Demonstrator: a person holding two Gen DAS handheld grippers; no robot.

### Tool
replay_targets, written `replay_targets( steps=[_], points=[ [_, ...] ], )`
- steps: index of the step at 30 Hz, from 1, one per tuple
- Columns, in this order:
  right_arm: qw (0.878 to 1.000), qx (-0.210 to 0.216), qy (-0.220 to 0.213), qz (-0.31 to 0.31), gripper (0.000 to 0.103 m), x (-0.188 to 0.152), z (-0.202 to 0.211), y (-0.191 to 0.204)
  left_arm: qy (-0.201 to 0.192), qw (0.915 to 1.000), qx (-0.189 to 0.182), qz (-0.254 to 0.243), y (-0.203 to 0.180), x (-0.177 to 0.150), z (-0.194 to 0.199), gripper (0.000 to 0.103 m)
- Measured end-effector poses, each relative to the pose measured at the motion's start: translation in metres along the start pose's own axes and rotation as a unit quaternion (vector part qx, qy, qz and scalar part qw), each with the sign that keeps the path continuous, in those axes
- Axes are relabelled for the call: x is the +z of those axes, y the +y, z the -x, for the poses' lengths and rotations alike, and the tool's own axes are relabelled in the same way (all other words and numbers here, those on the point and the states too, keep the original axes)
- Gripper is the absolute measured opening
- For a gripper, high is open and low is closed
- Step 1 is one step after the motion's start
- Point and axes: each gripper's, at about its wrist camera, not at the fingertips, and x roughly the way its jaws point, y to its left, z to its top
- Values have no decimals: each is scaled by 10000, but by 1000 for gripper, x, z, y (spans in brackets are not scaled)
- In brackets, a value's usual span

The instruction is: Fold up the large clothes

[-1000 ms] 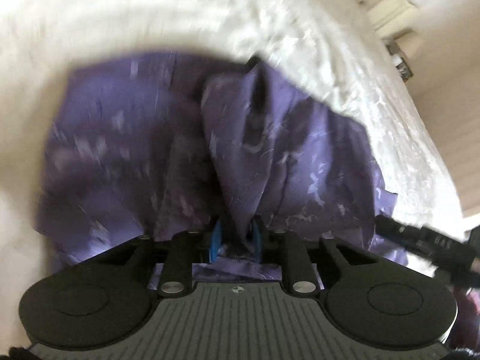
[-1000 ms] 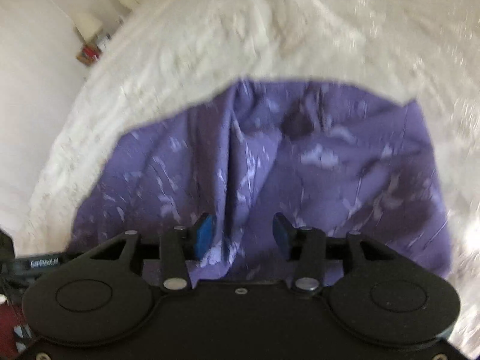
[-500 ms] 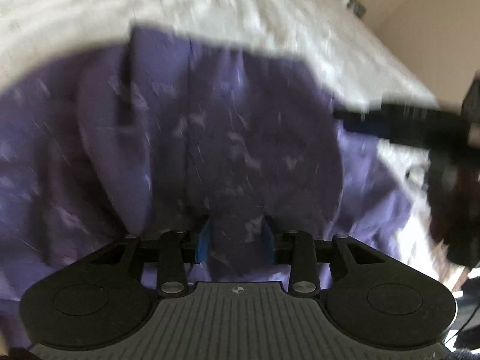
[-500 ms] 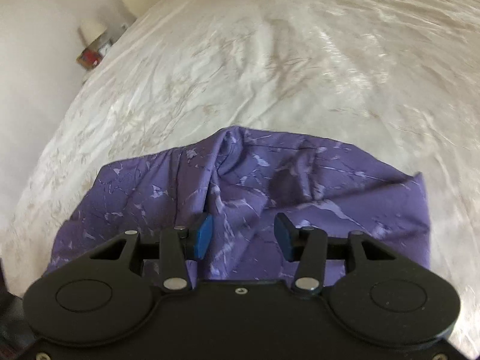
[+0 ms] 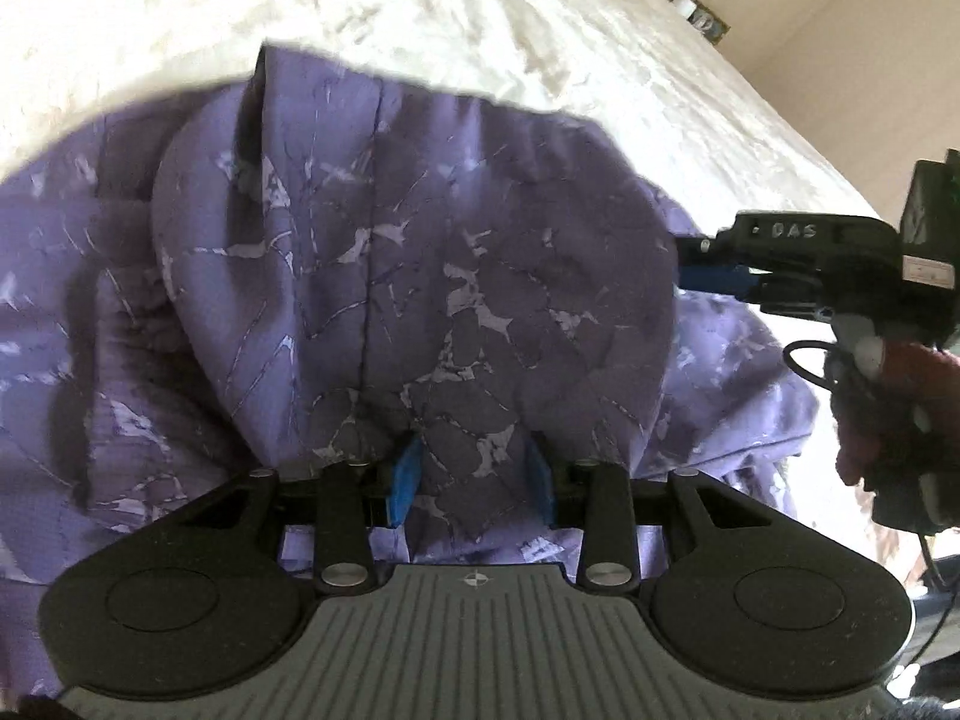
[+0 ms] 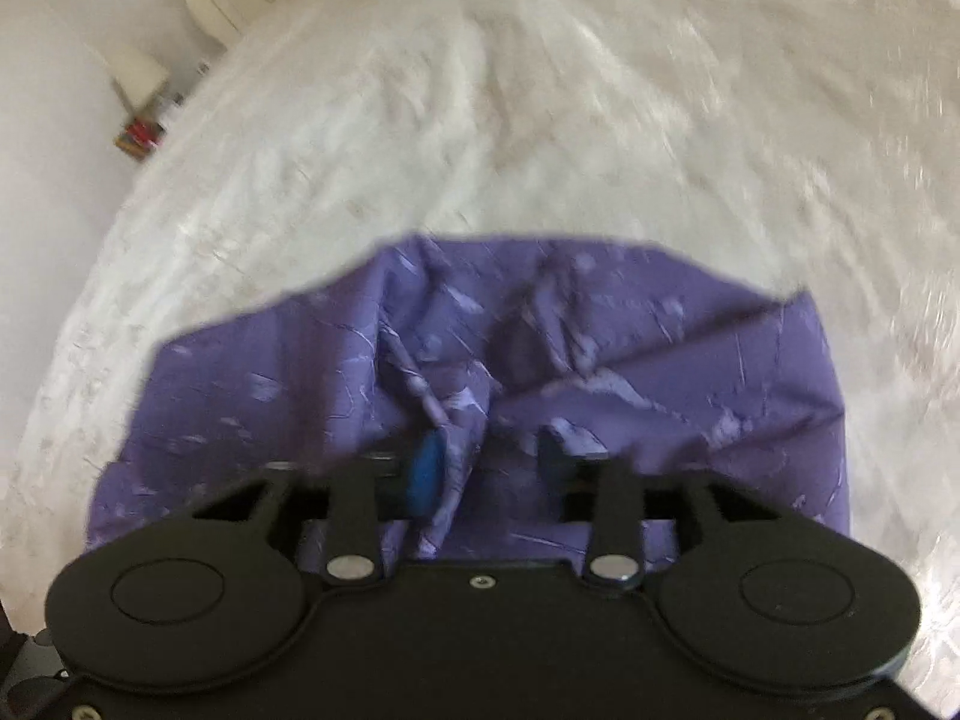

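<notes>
A purple garment [image 5: 420, 276] with pale marbled streaks lies bunched on the white bedspread [image 5: 420, 18]. My left gripper [image 5: 473, 471] sits low over it, jaws apart, with a rounded fold of cloth bulging loosely between the blue pads [image 5: 405, 480]. In the right wrist view the garment [image 6: 660, 372] spreads ahead. There my right gripper [image 6: 489, 462] is closing slightly, and a raised ridge of fabric runs between its fingers beside the left pad [image 6: 427, 474]. From the left wrist view the right gripper [image 5: 696, 264] reaches in from the right, touching the fold's edge.
The bedspread [image 6: 540, 120] stretches far beyond the garment. A hand in a dark red sleeve [image 5: 900, 408] holds the right gripper. A small nightstand with items [image 6: 141, 138] stands by the wall at left, and another bedside item [image 5: 702, 15] is at the far right corner.
The left jaws widened from a tight pinch on a cloth fold to standing apart. The left view swung sideways, bringing the right gripper in at the right. The right view shifted slightly over the garment.
</notes>
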Motion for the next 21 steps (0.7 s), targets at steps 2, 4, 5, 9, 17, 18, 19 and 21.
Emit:
replay_targets(
  steps=[2, 4, 5, 9, 17, 18, 19, 21],
  points=[
    [9991, 34, -350, 247, 53, -1, 19, 12, -303, 9994, -5, -163, -7, 2, 18, 41],
    [9963, 129, -601, 607, 53, -3, 33, 26, -662, 9969, 115, -421, -12, 8, 35, 50],
    [9942, 235, -684, 801, 53, -4, 38, 35, -839, 9950, 204, -500, -12, 12, 41, 53],
    [9872, 666, -588, 1324, 52, -4, 32, 66, -1070, 9929, 458, -245, 5, 34, 32, 58],
    [9867, -182, 288, 1587, 38, -13, -36, 42, -600, 9939, 901, 199, 67, 39, -16, 57],
    [9866, -216, 318, 1588, 38, -14, -37, 37, -592, 9940, 910, 93, 66, 38, -16, 57],
    [9872, -168, 317, 1556, 38, -13, -35, 35, -568, 9938, 953, -39, 62, 39, -13, 57],
    [9875, -131, 281, 1547, 43, -11, -26, 37, -544, 9929, 1040, -217, 53, 39, -4, 58]
  ],
)
